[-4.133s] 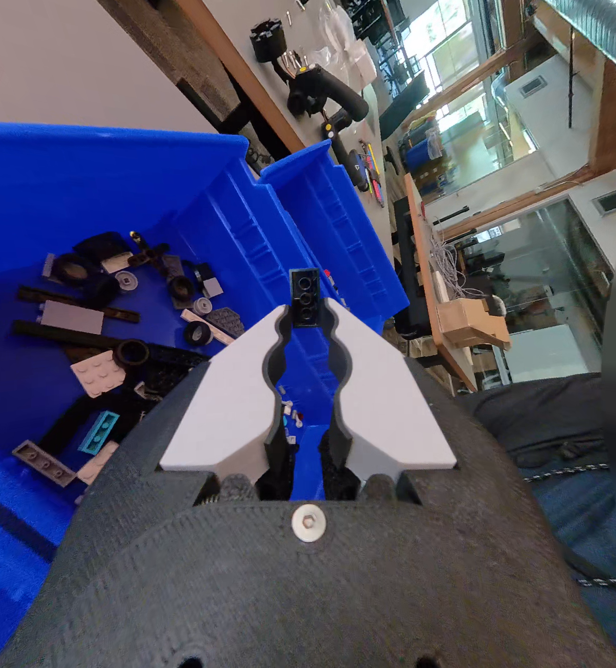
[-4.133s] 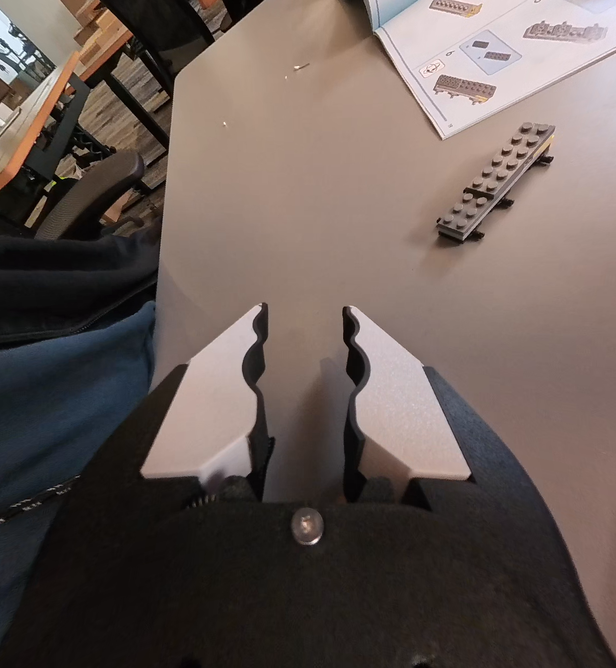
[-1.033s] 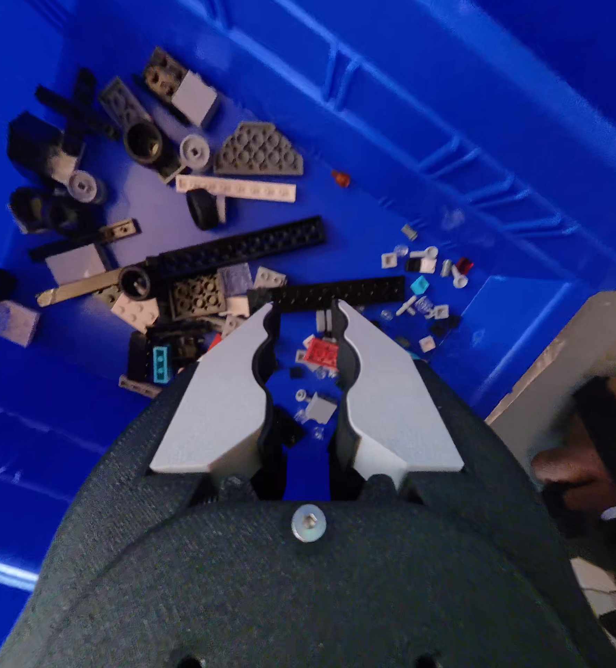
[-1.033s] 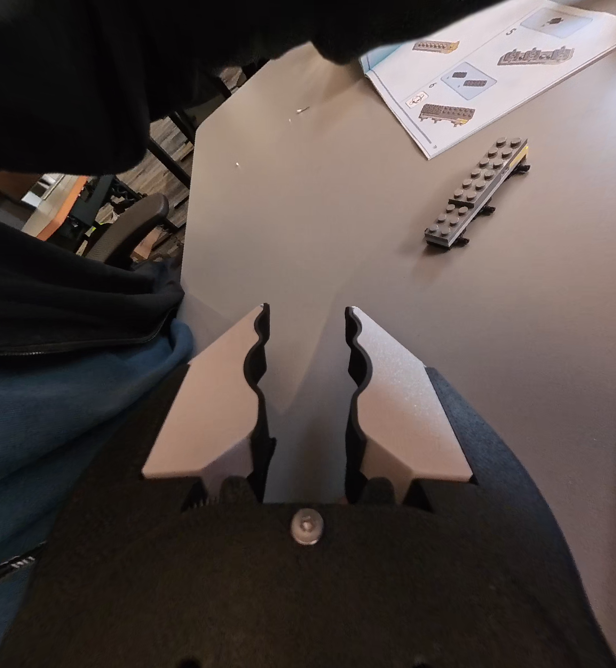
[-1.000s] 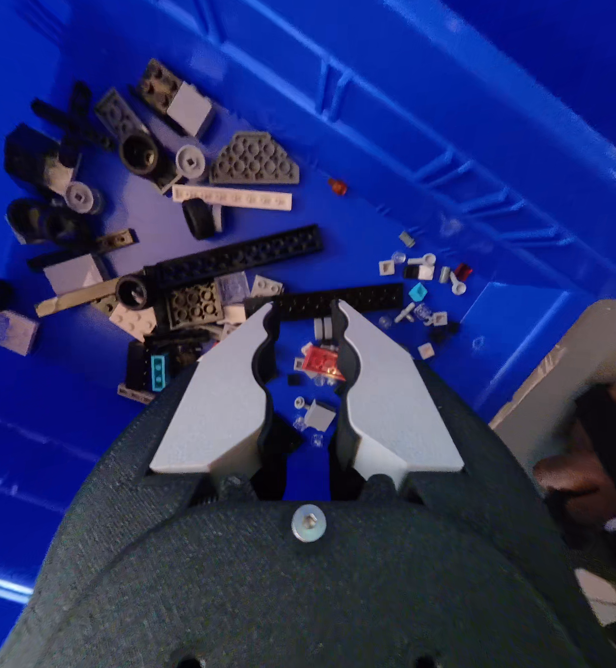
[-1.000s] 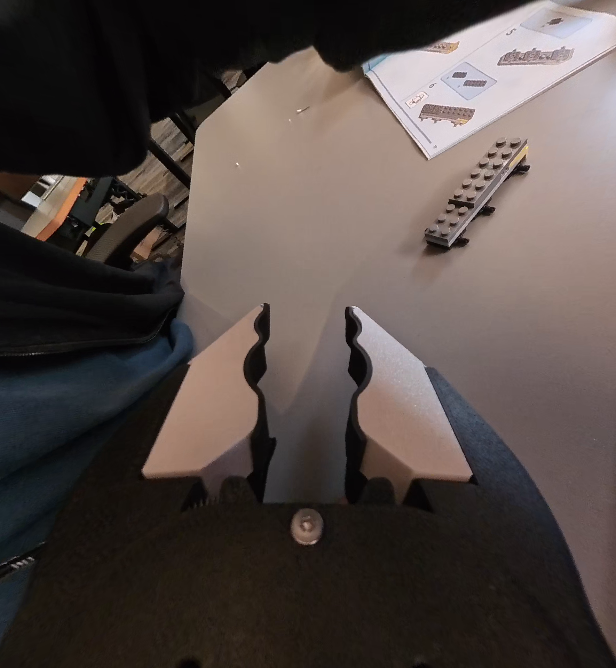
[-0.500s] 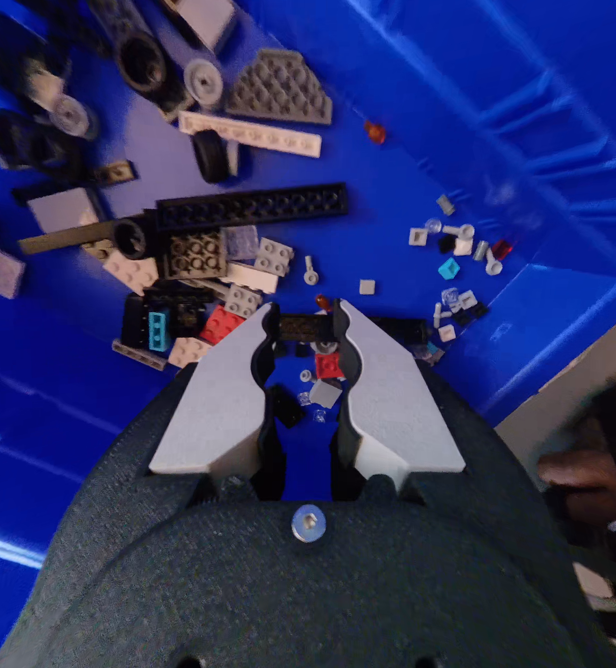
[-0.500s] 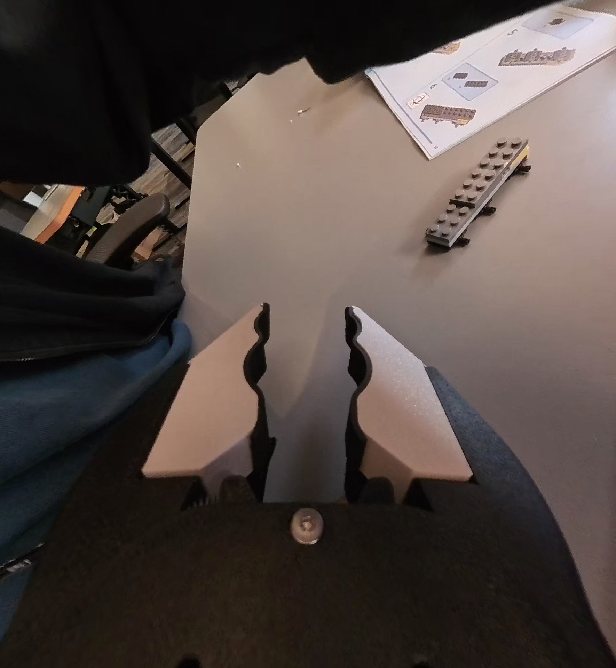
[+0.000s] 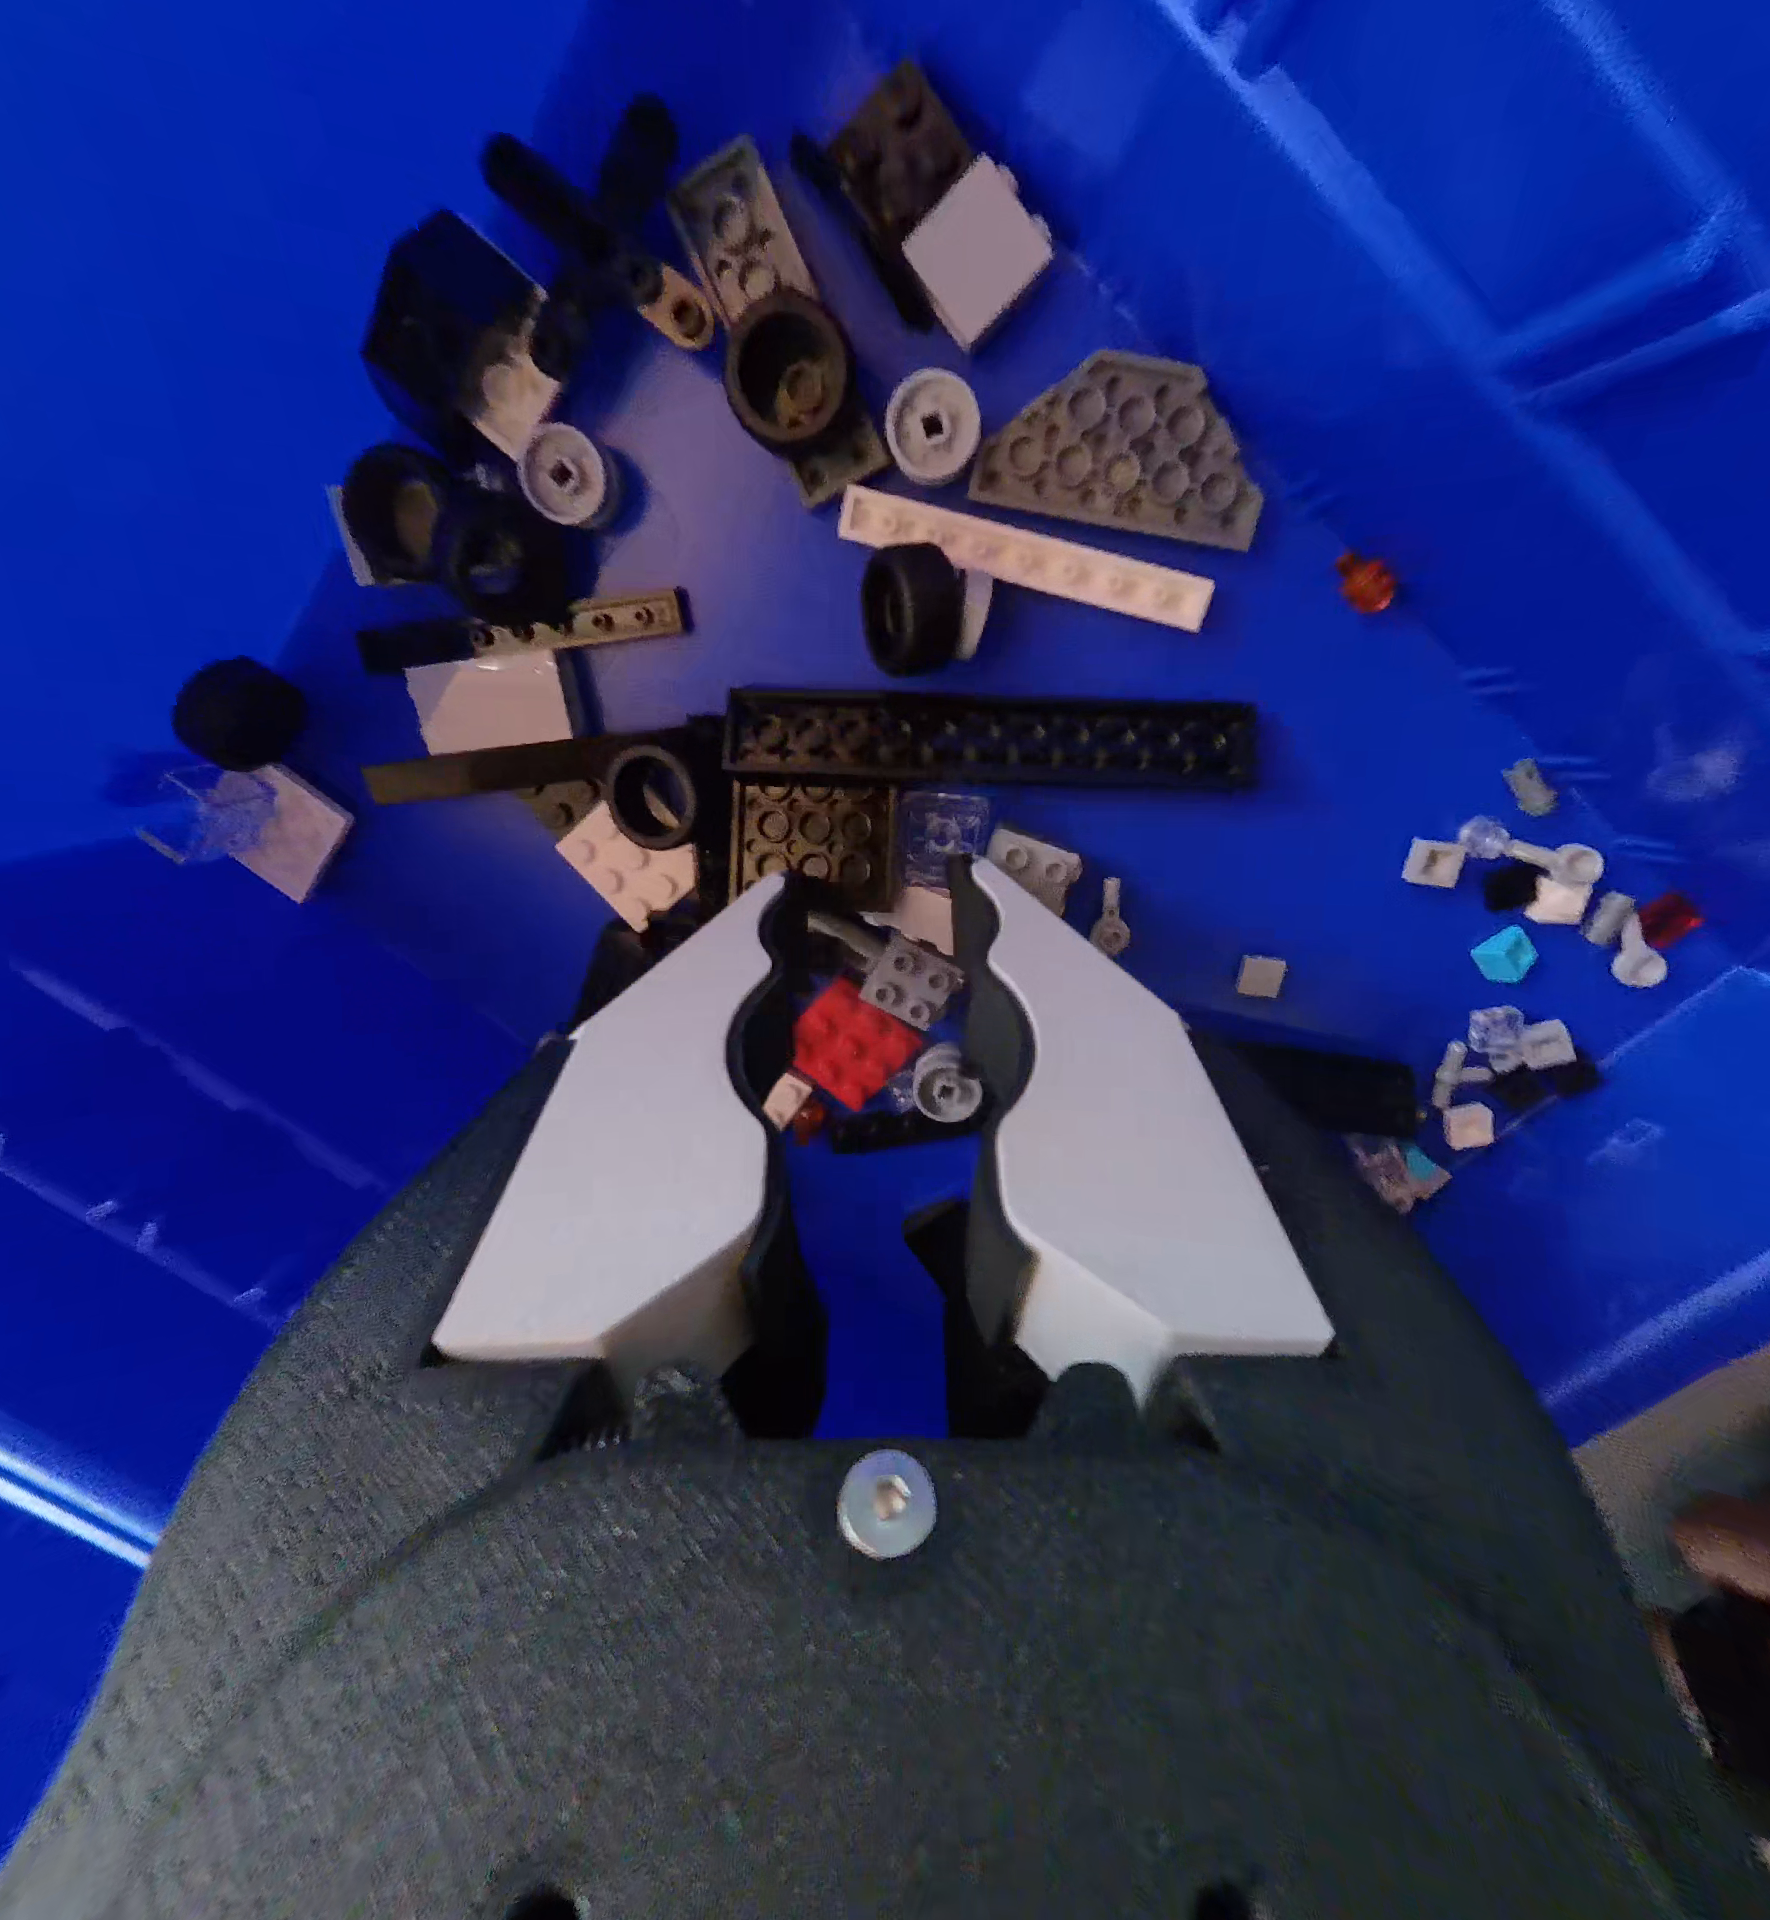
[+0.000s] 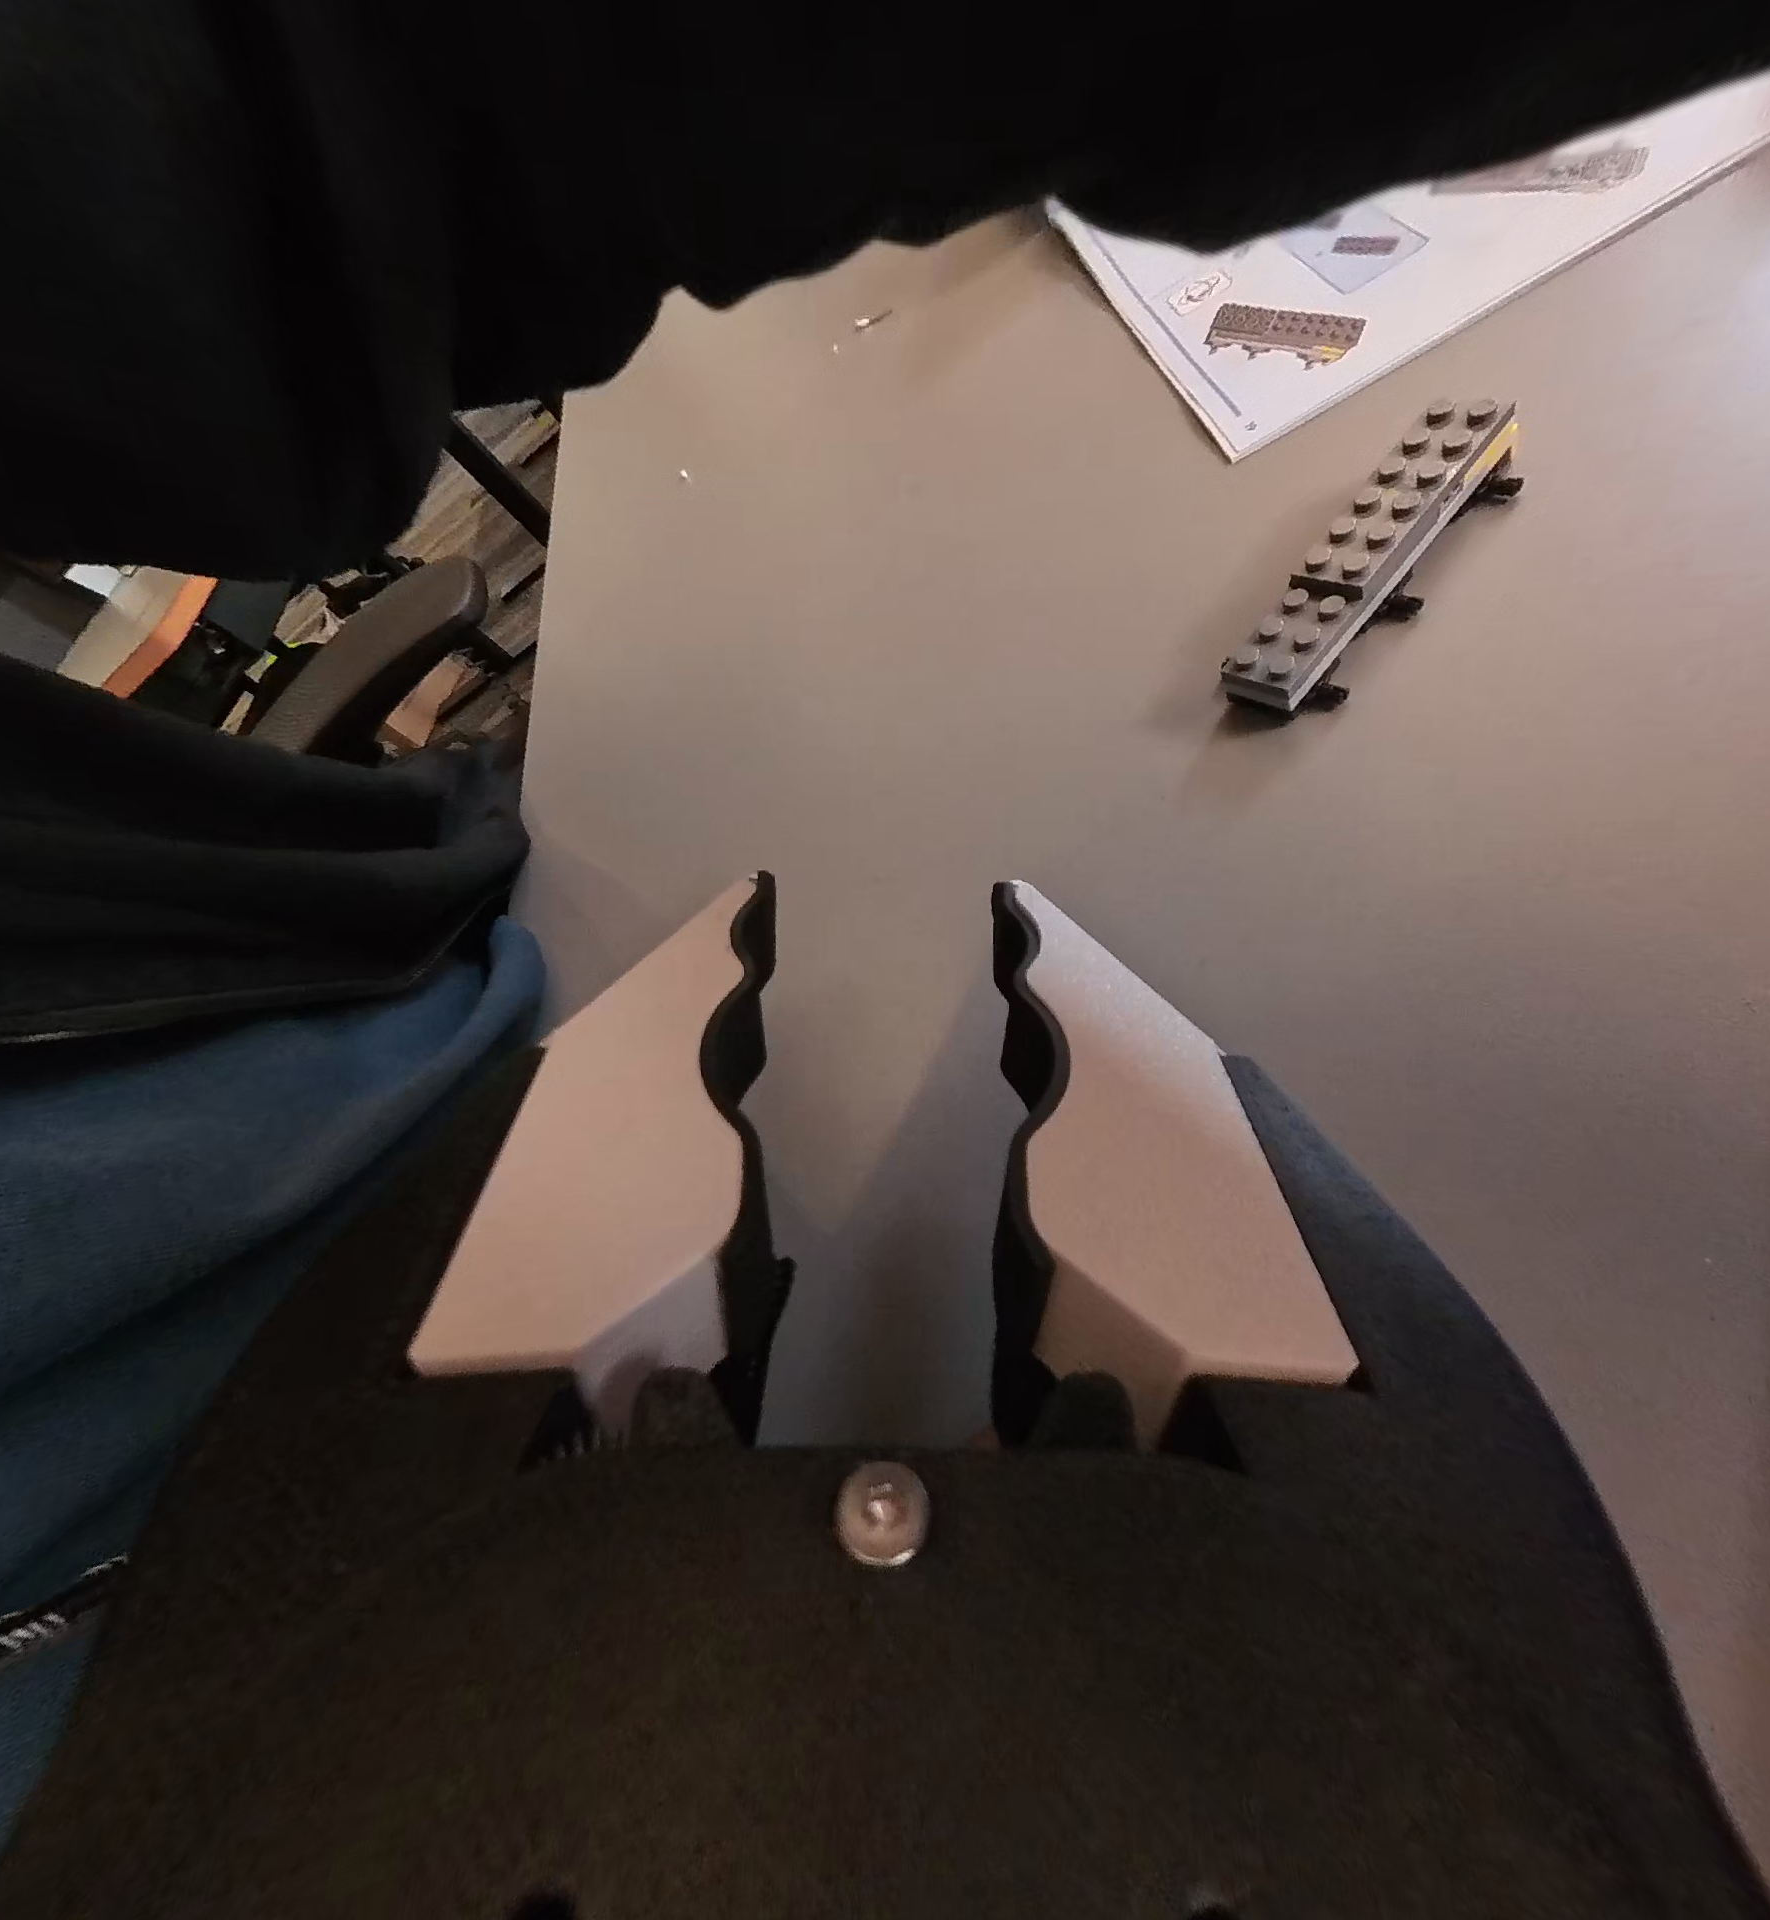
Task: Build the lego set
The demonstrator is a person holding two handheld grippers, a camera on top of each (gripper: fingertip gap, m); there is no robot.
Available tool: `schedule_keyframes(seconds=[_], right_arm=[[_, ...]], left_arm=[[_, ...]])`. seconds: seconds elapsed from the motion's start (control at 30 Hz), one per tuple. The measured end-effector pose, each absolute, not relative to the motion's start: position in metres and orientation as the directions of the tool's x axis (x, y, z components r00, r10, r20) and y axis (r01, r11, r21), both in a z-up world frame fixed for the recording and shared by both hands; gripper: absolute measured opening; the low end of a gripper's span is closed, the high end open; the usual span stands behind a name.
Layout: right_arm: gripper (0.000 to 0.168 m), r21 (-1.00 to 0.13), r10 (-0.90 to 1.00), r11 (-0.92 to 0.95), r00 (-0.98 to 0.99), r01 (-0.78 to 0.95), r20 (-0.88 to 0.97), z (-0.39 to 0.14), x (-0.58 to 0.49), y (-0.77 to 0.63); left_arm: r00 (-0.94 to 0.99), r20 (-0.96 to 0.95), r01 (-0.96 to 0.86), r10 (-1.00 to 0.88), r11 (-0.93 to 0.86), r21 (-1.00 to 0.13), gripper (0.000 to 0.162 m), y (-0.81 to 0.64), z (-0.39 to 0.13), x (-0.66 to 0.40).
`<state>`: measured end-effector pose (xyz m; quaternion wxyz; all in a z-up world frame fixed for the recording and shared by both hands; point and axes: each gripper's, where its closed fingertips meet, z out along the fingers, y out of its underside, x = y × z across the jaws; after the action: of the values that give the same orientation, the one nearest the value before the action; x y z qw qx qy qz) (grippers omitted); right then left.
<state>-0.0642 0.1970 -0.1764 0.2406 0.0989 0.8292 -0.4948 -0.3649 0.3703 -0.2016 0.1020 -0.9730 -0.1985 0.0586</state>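
My left gripper point(image 9: 870, 883) is open inside a blue bin point(image 9: 1483, 260), low over a pile of loose lego pieces. Between its fingers lie a red 2x2 plate point(image 9: 853, 1042), a small grey plate point(image 9: 912, 977) and a grey round piece point(image 9: 948, 1083). Beyond the tips lie a long black plate point(image 9: 995, 743) and a dark square plate point(image 9: 813, 831). My right gripper point(image 10: 881, 888) is open and empty above the grey table point(image 10: 964, 644). A partly built dark grey long lego assembly point(image 10: 1369, 561) lies on the table to its upper right.
An instruction sheet point(image 10: 1380, 281) lies beyond the assembly. A black sleeve point(image 10: 445, 187) crosses the top of the right wrist view, and a person's blue trousers point(image 10: 133, 1195) sit at the left. The bin also holds tyres point(image 9: 907, 608), a grey wedge plate point(image 9: 1120, 452) and small pieces point(image 9: 1525, 935) at right. About 35 centimeters separates my left fingertips from my right.
My left gripper has moved left and deeper over the pile, so the red plate now lies between its fingers. The right gripper has stayed still; the sleeve has dropped lower over the sheet.
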Motion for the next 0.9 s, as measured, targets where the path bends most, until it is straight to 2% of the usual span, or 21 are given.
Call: schedule_keyframes(seconds=[0.27,0.47,0.53,0.7,0.9], right_arm=[[0.043,-0.773,-0.074,0.496,-0.867,0.397,-0.493,-0.177,-0.063,0.197],[0.043,-0.771,-0.073,0.501,-0.869,0.393,-0.49,-0.178,-0.063,0.196],[0.043,-0.771,-0.073,0.503,-0.87,0.391,-0.488,-0.178,-0.063,0.196],[0.042,-0.773,-0.073,0.496,-0.868,0.396,-0.491,-0.177,-0.063,0.197],[0.042,-0.772,-0.074,0.497,-0.867,0.396,-0.492,-0.177,-0.063,0.197]], left_arm=[[0.948,0.048,0.318,0.314,-0.942,-0.11,0.024,0.352,-0.198,-0.327],[0.939,0.005,0.338,0.344,-0.92,-0.2,0.029,0.363,-0.184,-0.341],[0.952,0.018,0.301,0.304,-0.929,-0.216,0.031,0.372,-0.186,-0.338],[0.983,0.057,0.181,0.173,-0.963,-0.198,0.048,0.384,-0.203,-0.32],[0.993,0.004,0.118,0.12,-0.973,-0.2,0.041,0.389,-0.208,-0.324]])
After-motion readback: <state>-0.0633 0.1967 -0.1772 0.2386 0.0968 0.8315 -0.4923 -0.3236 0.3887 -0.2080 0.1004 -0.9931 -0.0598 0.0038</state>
